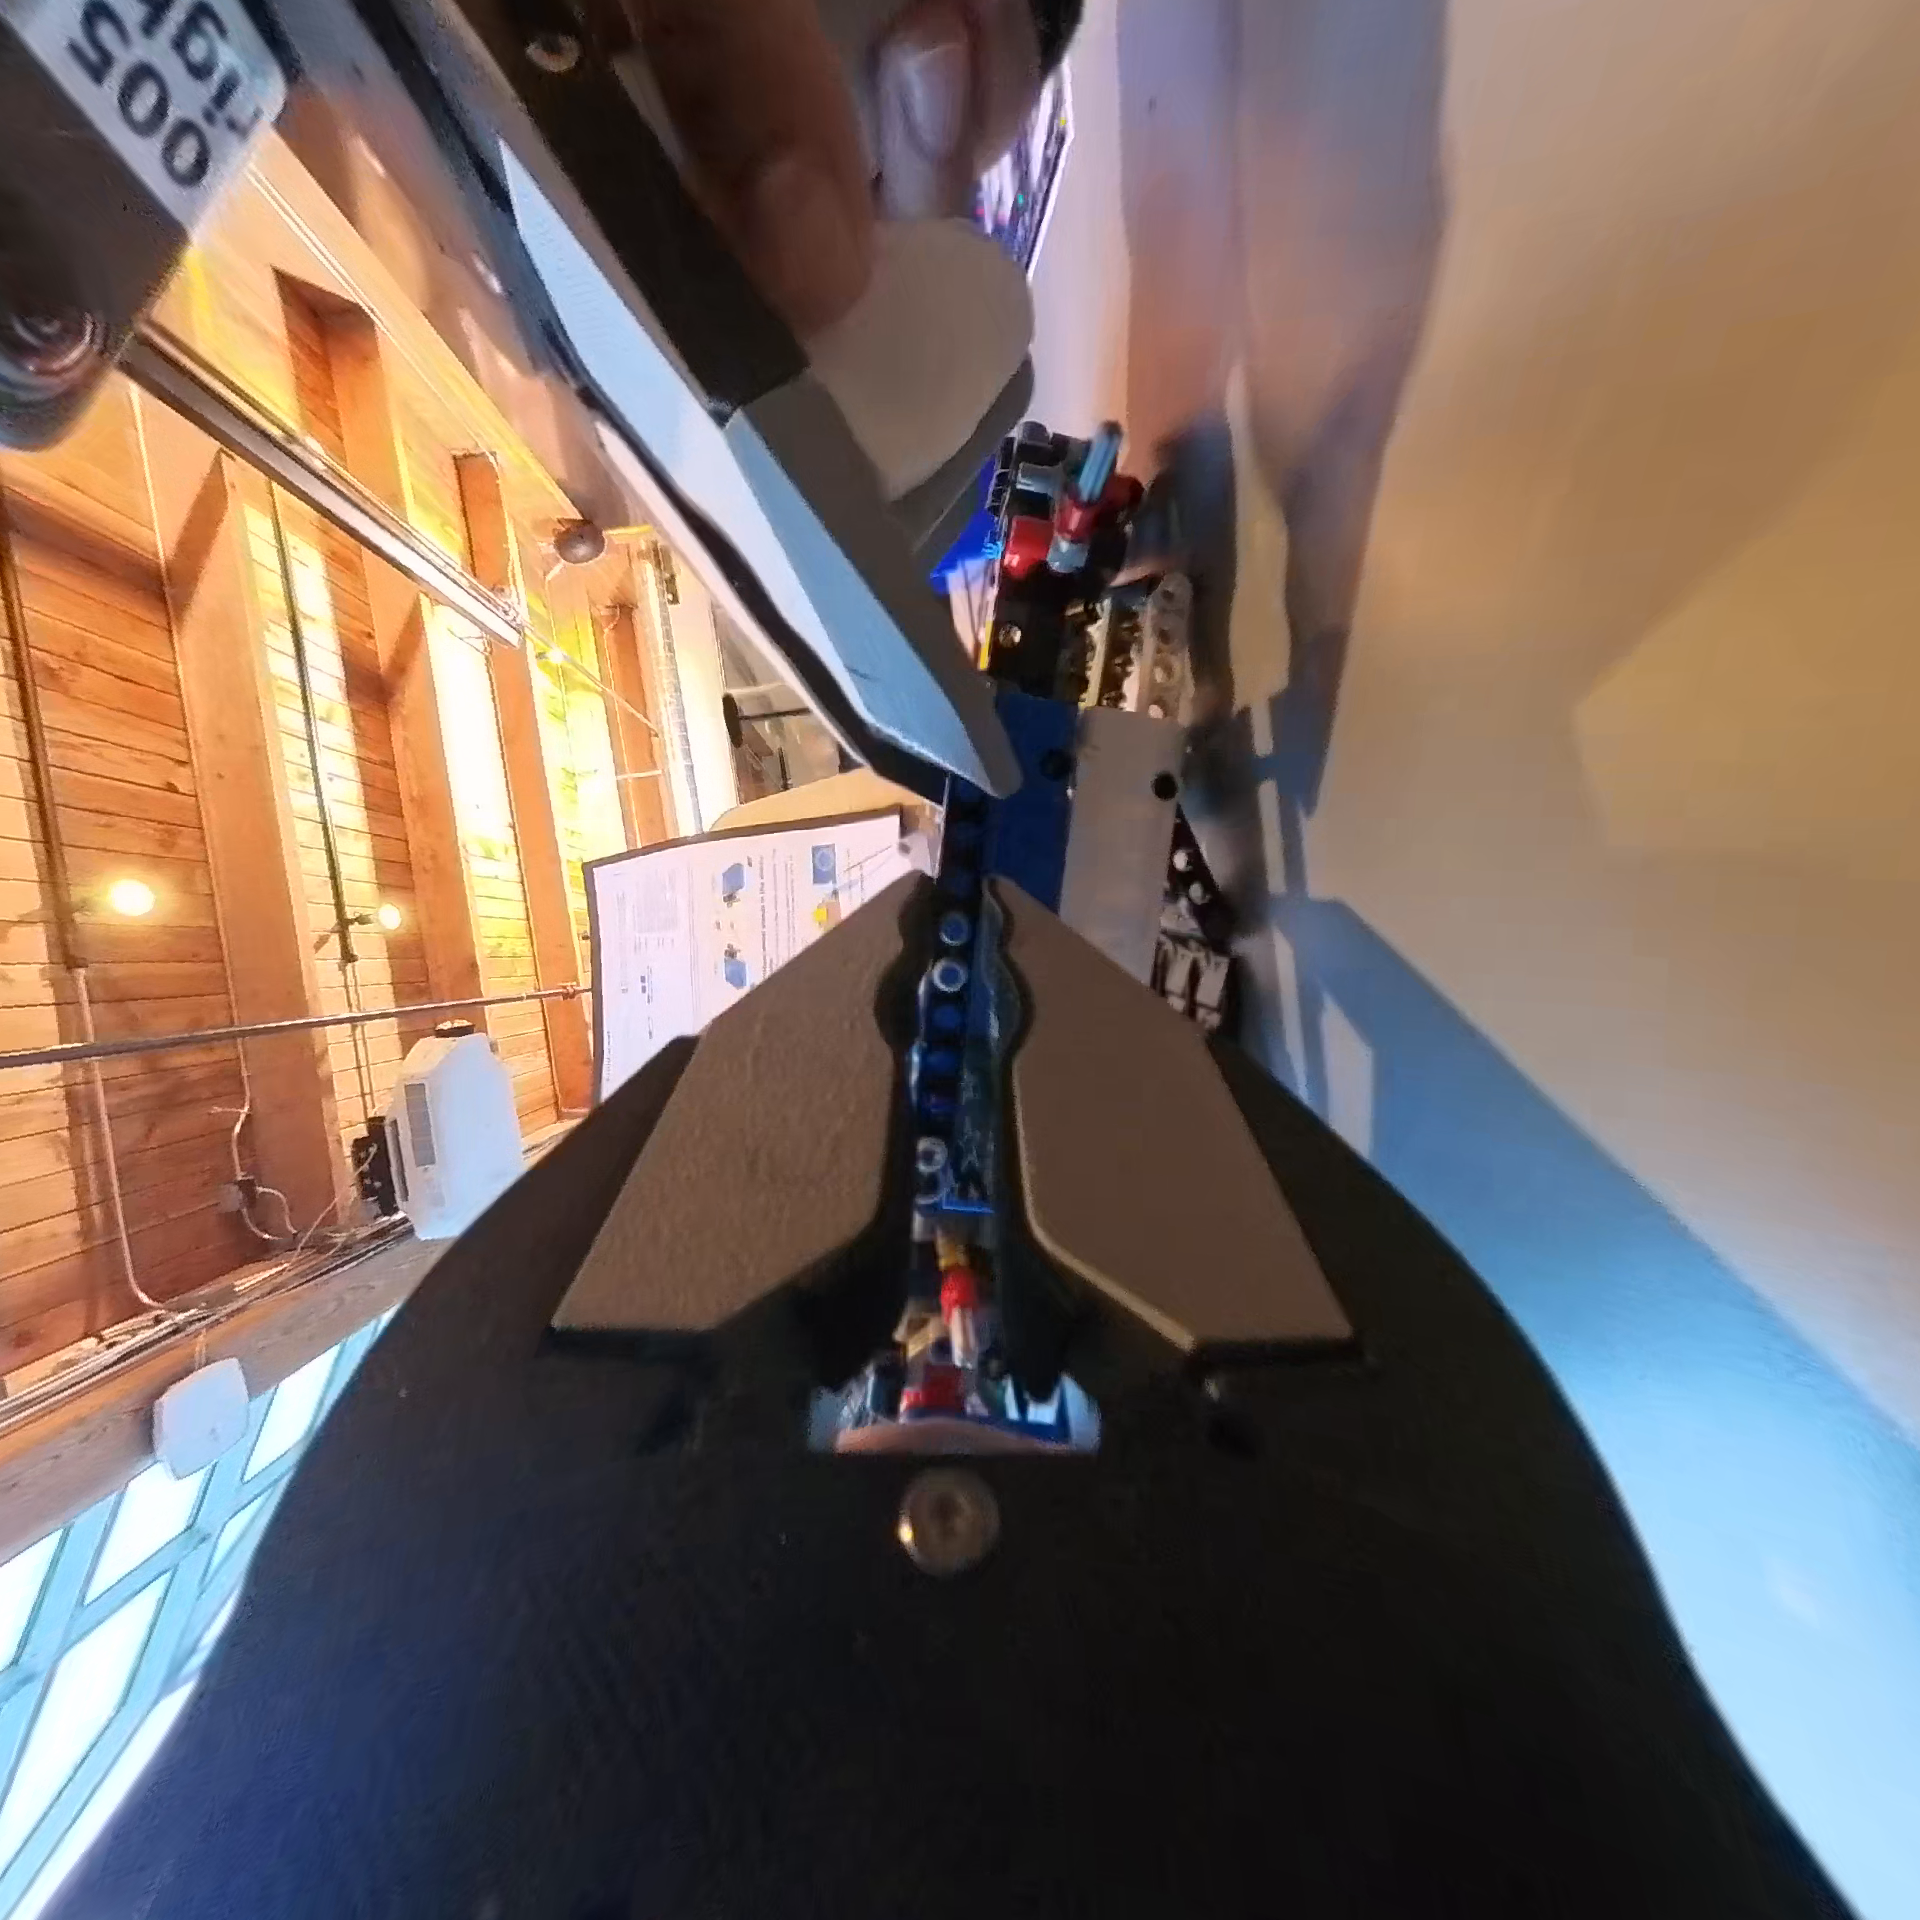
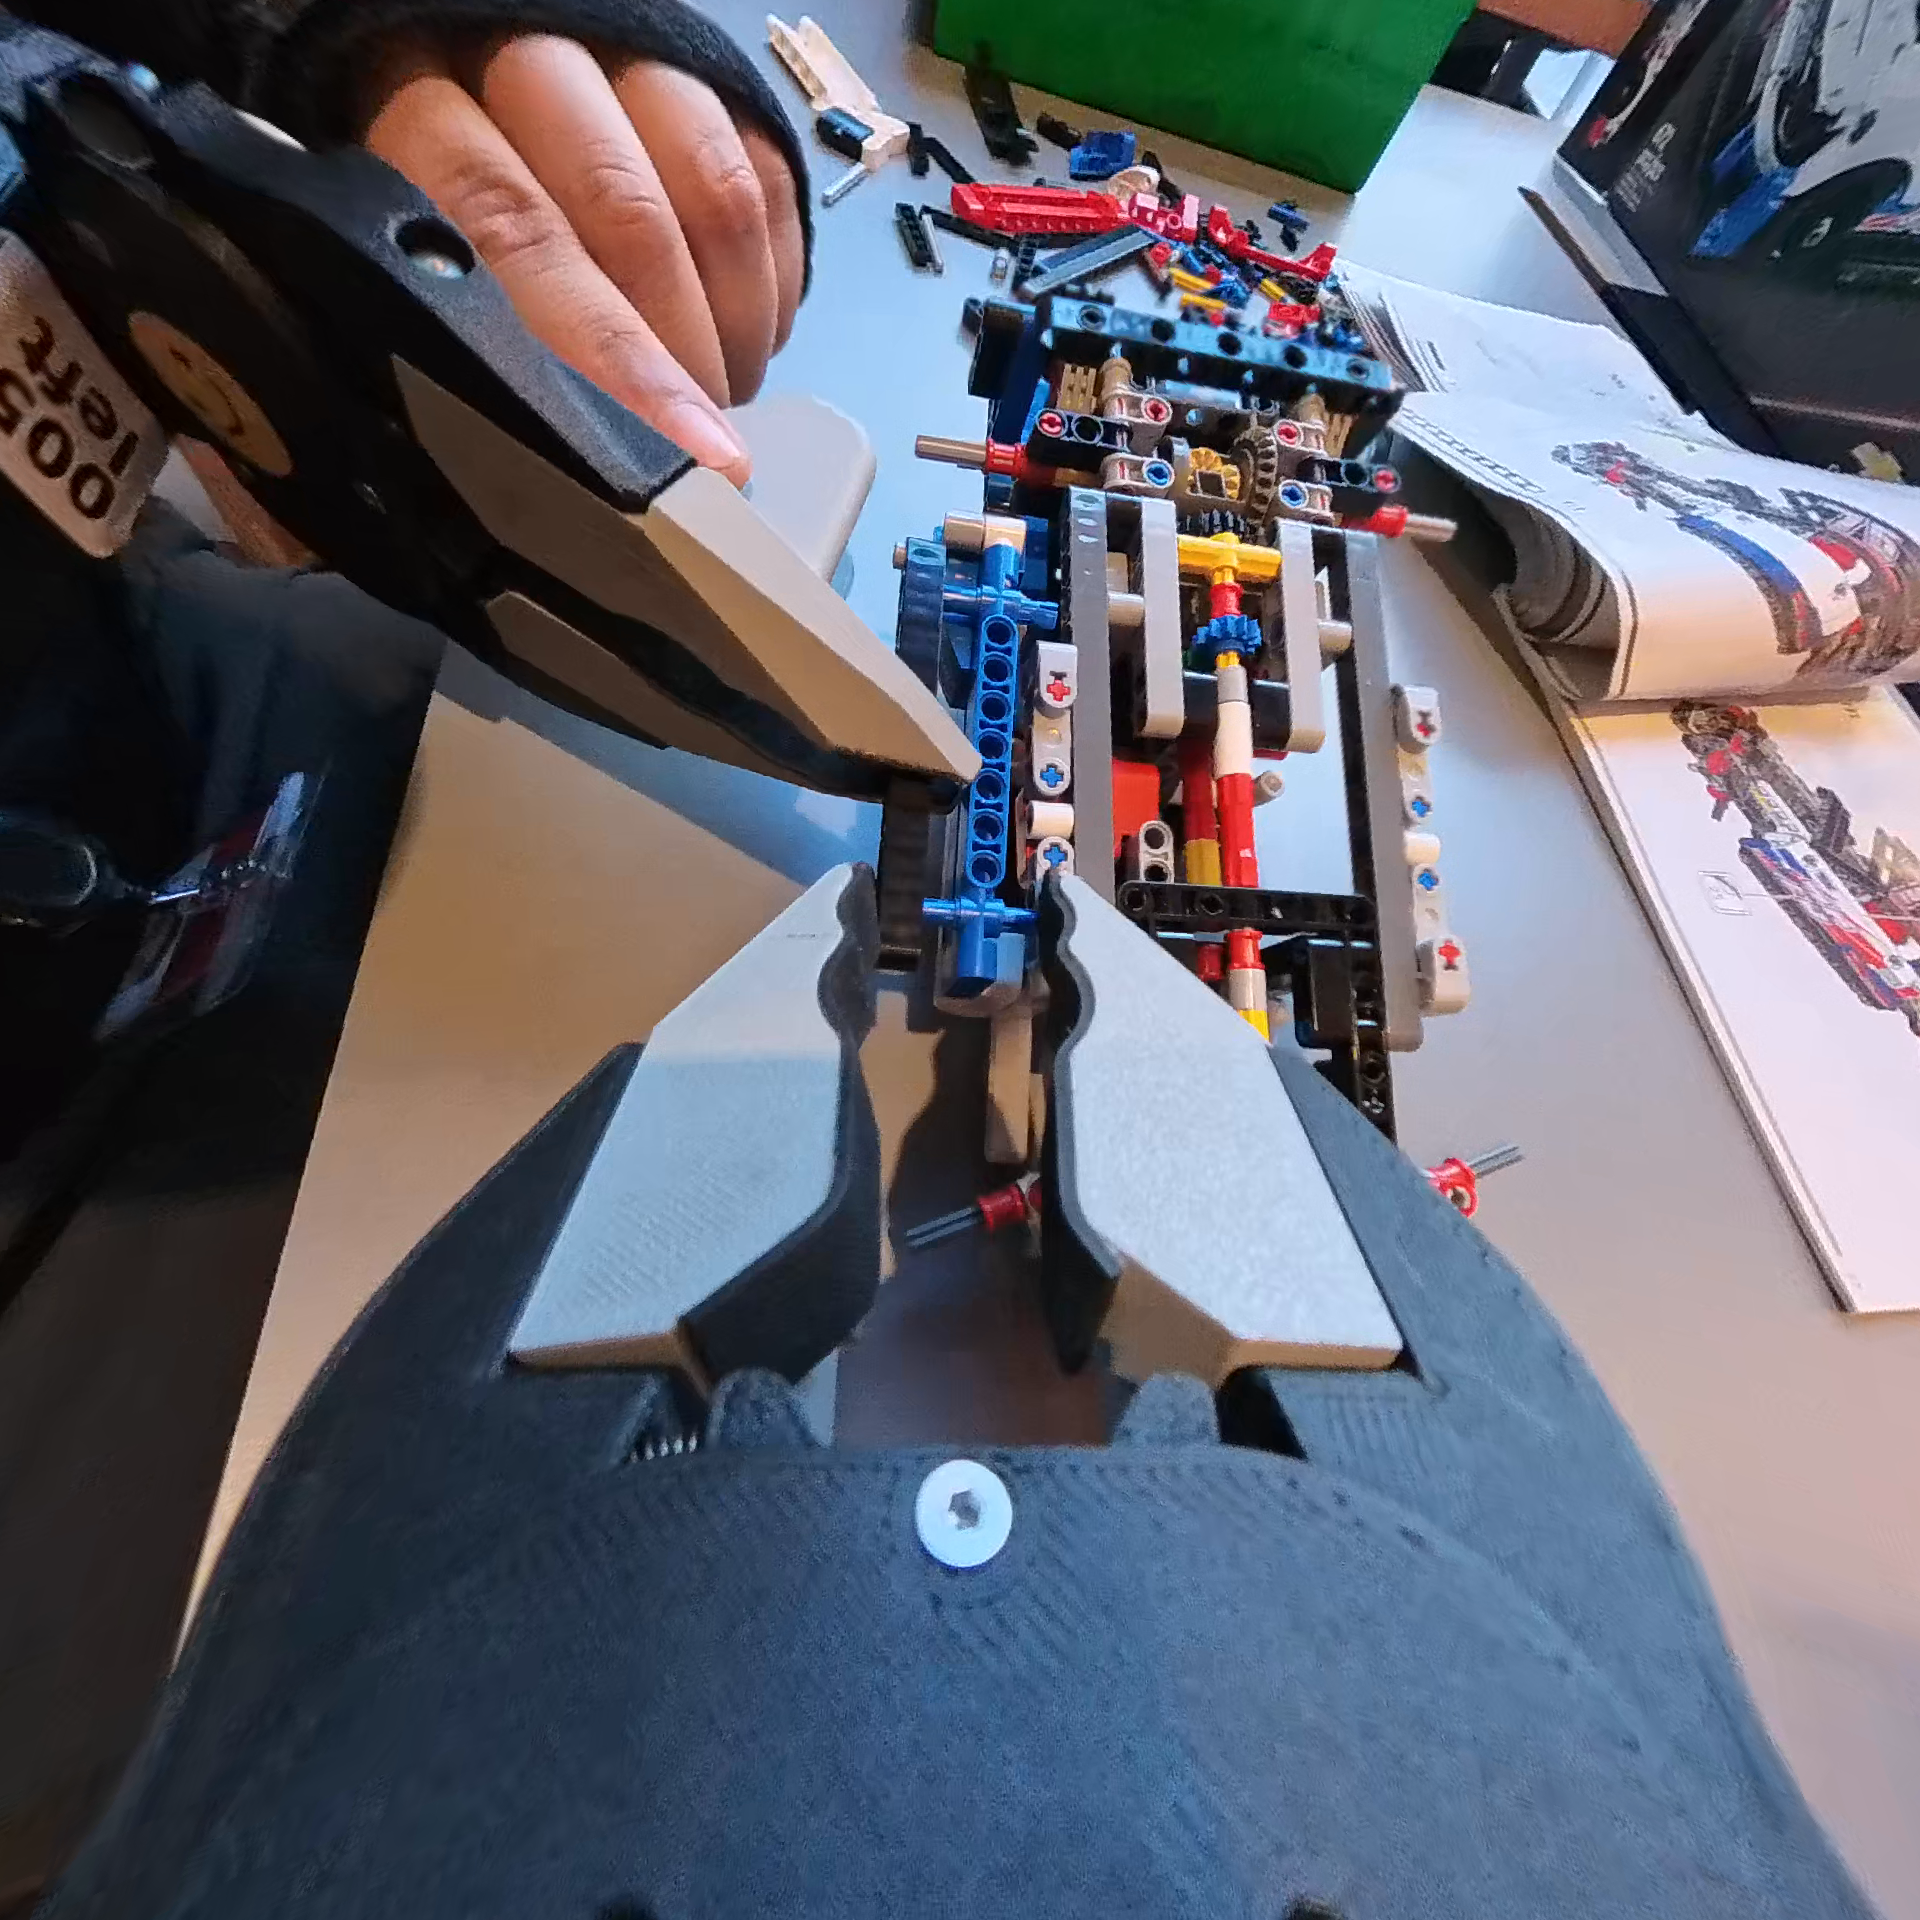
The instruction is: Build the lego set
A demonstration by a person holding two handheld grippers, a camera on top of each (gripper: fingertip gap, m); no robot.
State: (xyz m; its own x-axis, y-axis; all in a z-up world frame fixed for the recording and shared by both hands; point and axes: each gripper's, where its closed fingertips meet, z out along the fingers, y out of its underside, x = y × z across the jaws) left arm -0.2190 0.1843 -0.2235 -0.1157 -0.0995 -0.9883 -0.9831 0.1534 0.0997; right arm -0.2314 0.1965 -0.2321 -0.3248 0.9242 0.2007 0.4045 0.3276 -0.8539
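Note:
A long Lego Technic chassis (image 2: 1226, 665) in grey, black, red and yellow lies on the grey table. A blue holed beam (image 2: 995, 717) runs along its left side. My right gripper (image 2: 956, 888) is closed around the near end of that blue side section. My left gripper (image 2: 930, 779) comes in from the left and is shut on the same side of the chassis, just beyond. In the left wrist view, my left gripper (image 1: 956, 894) clamps the blue beam (image 1: 951, 977). The right gripper (image 1: 1039, 821) grips the blue part ahead, with the rest of the chassis (image 1: 1091, 582) behind.
Loose parts (image 2: 1143, 239) lie beyond the chassis, in front of a green bin (image 2: 1195, 73). An open instruction booklet (image 2: 1683, 582) and the set's box (image 2: 1766, 135) are on the right. A red bush on an axle (image 2: 1455, 1184) lies near right. A hand (image 2: 623, 239) holds the left gripper. Less than 4 cm separates the two grippers' tips.

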